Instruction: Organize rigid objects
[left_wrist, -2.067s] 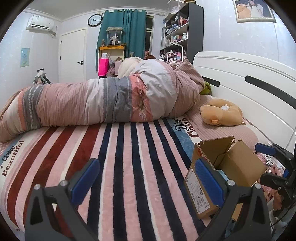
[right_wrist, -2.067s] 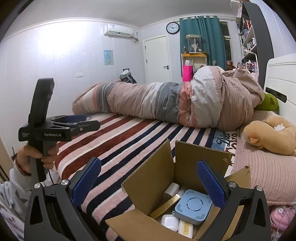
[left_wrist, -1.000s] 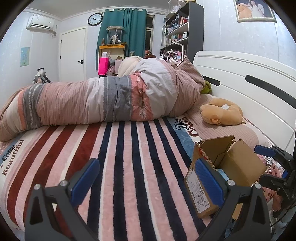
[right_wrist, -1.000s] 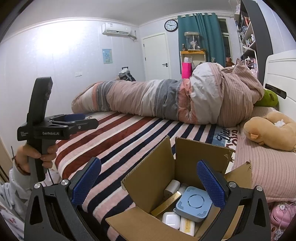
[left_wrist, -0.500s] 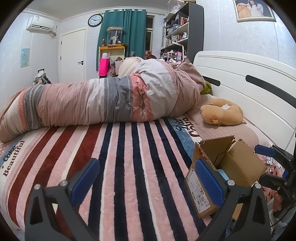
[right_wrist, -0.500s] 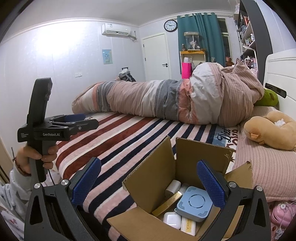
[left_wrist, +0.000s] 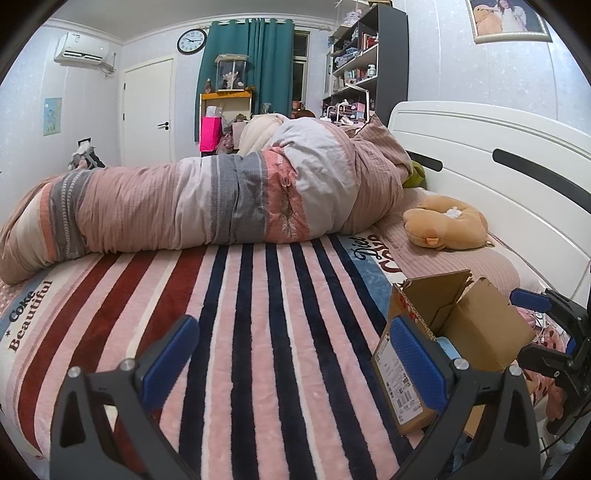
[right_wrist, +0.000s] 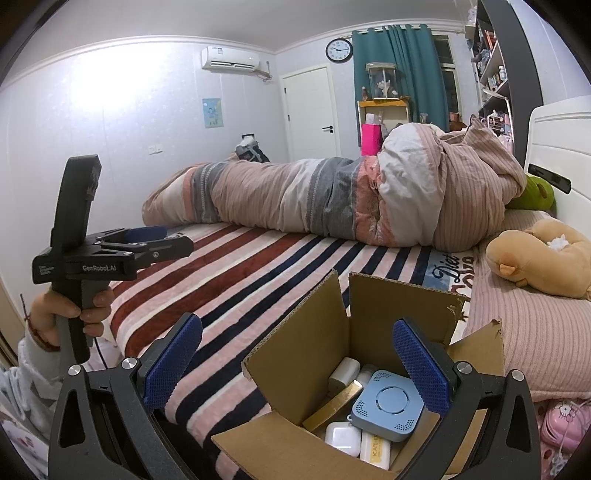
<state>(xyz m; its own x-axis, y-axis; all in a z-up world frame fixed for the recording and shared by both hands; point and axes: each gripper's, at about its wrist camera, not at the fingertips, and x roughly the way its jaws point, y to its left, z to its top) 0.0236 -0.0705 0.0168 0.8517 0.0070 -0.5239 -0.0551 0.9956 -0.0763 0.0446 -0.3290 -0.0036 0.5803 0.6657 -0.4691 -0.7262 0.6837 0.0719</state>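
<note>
Left wrist view: left gripper (left_wrist: 291, 343) hovers over the striped bed (left_wrist: 258, 295), jaws apart, empty. Cardboard box (left_wrist: 443, 343) sits at near right.

Right wrist view: right gripper (right_wrist: 295, 354) above the open box, jaws apart, nothing held. Inside: blue device (right_wrist: 388, 404), white chargers (right_wrist: 342, 437), gold bar (right_wrist: 334, 404). Looks like the pre-pick step; next move calls for descending into the box and closing on one item.

Striped bed (left_wrist: 258, 332): cardboard box (right_wrist: 306, 354), duvet (left_wrist: 207, 199).
</note>
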